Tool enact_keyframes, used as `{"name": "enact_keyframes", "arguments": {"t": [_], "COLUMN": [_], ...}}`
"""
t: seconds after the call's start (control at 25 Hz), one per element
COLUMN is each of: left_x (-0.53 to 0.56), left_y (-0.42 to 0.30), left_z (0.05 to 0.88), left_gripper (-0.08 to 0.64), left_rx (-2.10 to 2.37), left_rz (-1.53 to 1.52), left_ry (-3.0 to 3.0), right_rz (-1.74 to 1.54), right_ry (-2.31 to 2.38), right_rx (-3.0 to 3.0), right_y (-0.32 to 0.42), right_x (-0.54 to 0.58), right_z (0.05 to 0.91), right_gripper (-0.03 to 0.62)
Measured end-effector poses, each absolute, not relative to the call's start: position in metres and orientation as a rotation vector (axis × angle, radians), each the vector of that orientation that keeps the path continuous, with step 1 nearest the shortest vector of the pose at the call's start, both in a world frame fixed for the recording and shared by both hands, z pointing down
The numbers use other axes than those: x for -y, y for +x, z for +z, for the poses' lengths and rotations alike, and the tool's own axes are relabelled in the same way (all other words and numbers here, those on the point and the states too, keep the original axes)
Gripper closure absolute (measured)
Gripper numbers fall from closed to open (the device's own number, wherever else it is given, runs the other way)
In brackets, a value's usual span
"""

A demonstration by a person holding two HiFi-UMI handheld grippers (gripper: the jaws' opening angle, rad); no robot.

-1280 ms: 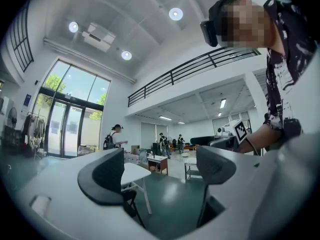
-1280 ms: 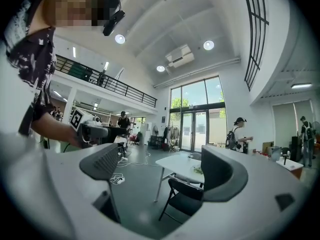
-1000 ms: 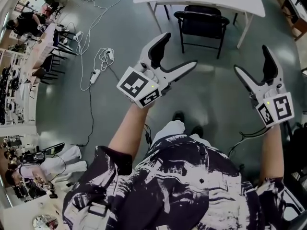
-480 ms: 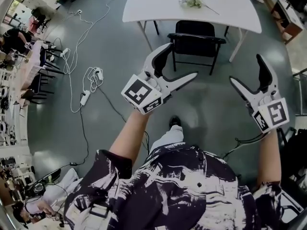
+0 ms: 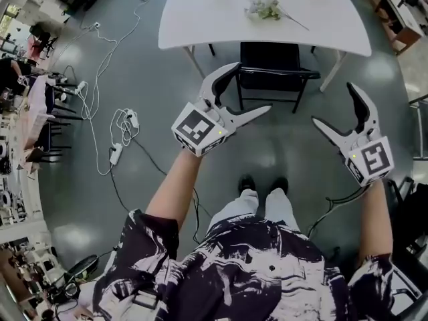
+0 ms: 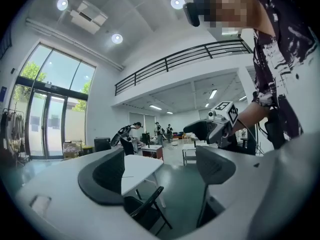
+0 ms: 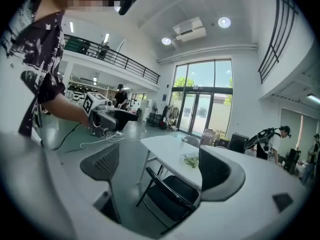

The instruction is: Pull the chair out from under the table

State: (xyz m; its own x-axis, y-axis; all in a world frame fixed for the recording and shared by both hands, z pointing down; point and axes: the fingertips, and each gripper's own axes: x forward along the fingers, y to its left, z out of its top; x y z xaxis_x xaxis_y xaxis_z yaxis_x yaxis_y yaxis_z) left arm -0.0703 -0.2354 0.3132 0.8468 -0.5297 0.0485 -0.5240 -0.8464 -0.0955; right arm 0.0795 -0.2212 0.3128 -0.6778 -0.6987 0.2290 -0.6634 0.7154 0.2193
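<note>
While my left claw (image 5: 251, 87) and right claw (image 5: 332, 103) gape empty, the chair (image 5: 271, 59) lies upper centre, backrest crosswise, nearer my left.

glossy grey floor (image 5: 134, 199), smooth white table (image 5: 214, 19), matt black chair (image 5: 271, 62).

A white table (image 5: 200, 19) stands far on the grey floor (image 5: 301, 146), bearing a sprig of flowers (image 5: 265, 7). A black chair (image 5: 271, 62) sits tucked beneath; white cables (image 5: 124, 122) trail left.
</note>
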Motion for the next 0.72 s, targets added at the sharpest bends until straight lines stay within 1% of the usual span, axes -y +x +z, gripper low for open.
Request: {"name": "enact_keyframes", "arguments": {"t": [0.08, 0.2, 0.36, 0.56, 0.68, 0.72], "left_x": [0.260, 0.297, 0.343, 0.394, 0.415, 0.420], "left_y": [-0.063, -0.055, -0.054, -0.049, -0.042, -0.041], "left_z": [0.332, 0.386, 0.477, 0.585, 0.635, 0.646], "left_gripper": [0.132, 0.132, 0.133, 0.133, 0.133, 0.133], "left_rx": [-0.810, -0.758, -0.649, -0.534, -0.481, -0.484], "left_rz": [-0.217, -0.485, -0.893, -1.211, -1.362, -1.389], "left_ry": [-2.922, -2.833, -2.652, -2.543, -2.462, -2.437], "right_rz": [-0.181, -0.266, -0.404, -0.460, -0.478, -0.493], "right_ry": [1.003, 0.845, 0.632, 0.414, 0.338, 0.320], "right_rx": [2.592, 2.454, 2.180, 1.960, 1.875, 1.848], "right_y": [0.079, 0.082, 0.088, 0.088, 0.095, 0.096], "right_x": [0.246, 0.291, 0.351, 0.406, 0.429, 0.433], "right_z": [0.332, 0.383, 0.470, 0.589, 0.648, 0.663], "right_gripper": [0.107, 0.107, 0.107, 0.114, 0.145, 0.173]}}
